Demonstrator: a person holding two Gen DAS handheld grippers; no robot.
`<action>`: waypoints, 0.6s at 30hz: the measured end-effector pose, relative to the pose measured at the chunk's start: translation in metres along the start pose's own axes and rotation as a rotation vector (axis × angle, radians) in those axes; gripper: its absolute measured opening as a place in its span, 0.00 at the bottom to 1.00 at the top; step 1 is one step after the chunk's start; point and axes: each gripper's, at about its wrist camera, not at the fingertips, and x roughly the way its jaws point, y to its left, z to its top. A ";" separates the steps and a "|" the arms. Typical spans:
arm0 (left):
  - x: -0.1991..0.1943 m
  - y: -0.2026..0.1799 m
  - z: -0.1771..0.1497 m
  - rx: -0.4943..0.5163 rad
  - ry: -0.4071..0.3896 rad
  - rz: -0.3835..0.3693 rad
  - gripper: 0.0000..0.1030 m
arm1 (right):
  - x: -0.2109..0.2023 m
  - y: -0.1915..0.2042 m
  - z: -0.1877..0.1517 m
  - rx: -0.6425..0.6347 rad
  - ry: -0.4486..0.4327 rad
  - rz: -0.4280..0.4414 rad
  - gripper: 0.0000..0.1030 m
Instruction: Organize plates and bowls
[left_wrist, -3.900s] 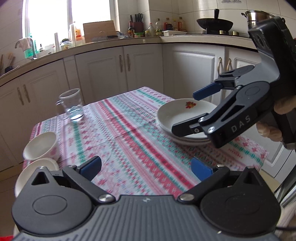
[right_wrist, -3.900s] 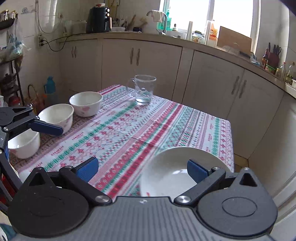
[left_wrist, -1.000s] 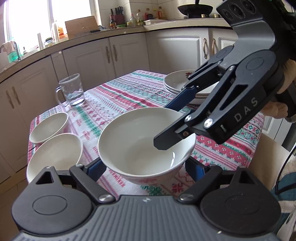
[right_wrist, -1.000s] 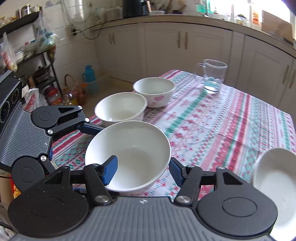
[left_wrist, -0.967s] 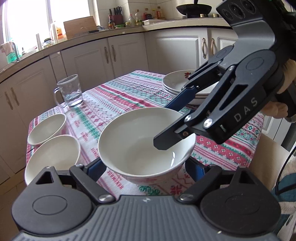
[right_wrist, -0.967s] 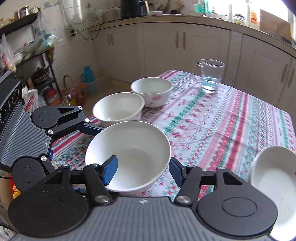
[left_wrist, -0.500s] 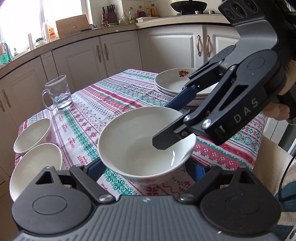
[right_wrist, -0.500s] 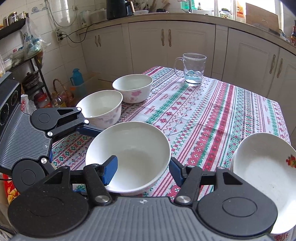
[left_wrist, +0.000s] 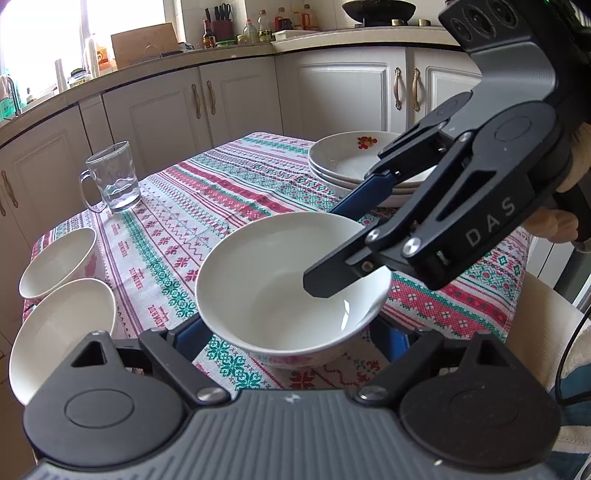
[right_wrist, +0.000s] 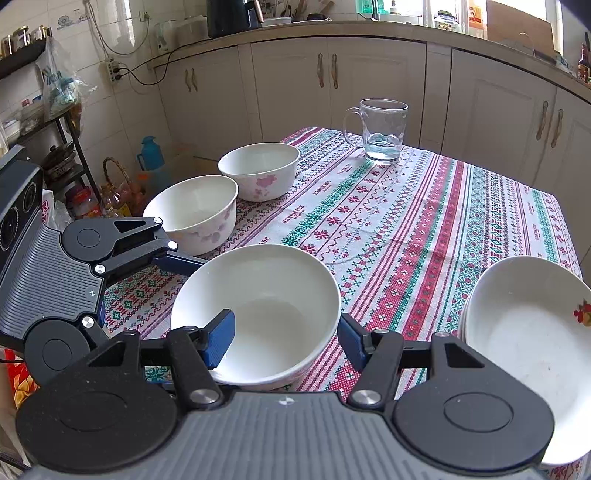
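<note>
You are working at a bench covered with a striped cloth in red, green and white, in a kitchen with cream cupboard doors running round behind it and a worktop above them crowded with bottles and a dark pan. A glass mug with a little water stands near the far edge of the cloth. Two white bowls with pink flowers sit side by side, touching or nearly so, along the bench's left edge as your right camera sees it, and a stack of plates with a small red flower print lies at the opposite side. The white bowl you are handling is over the near part of the cloth, between those two groups, and both claws are on it. Your left claw stands wide, its blue fingers against the bowl's outer wall on either side. Your right claw pinches the rim, with one blue pad inside the bowl and the other outside. Your hand shows behind the right claw in the left camera.
</note>
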 end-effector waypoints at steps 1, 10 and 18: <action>0.000 0.000 0.000 0.001 -0.001 0.000 0.89 | 0.000 0.000 0.000 0.000 0.001 0.000 0.65; 0.001 -0.001 0.001 -0.001 0.000 -0.006 0.89 | 0.001 -0.002 0.000 0.006 0.004 -0.004 0.65; 0.004 -0.001 0.003 -0.005 -0.002 -0.013 0.89 | 0.000 -0.005 0.000 0.015 0.005 -0.009 0.67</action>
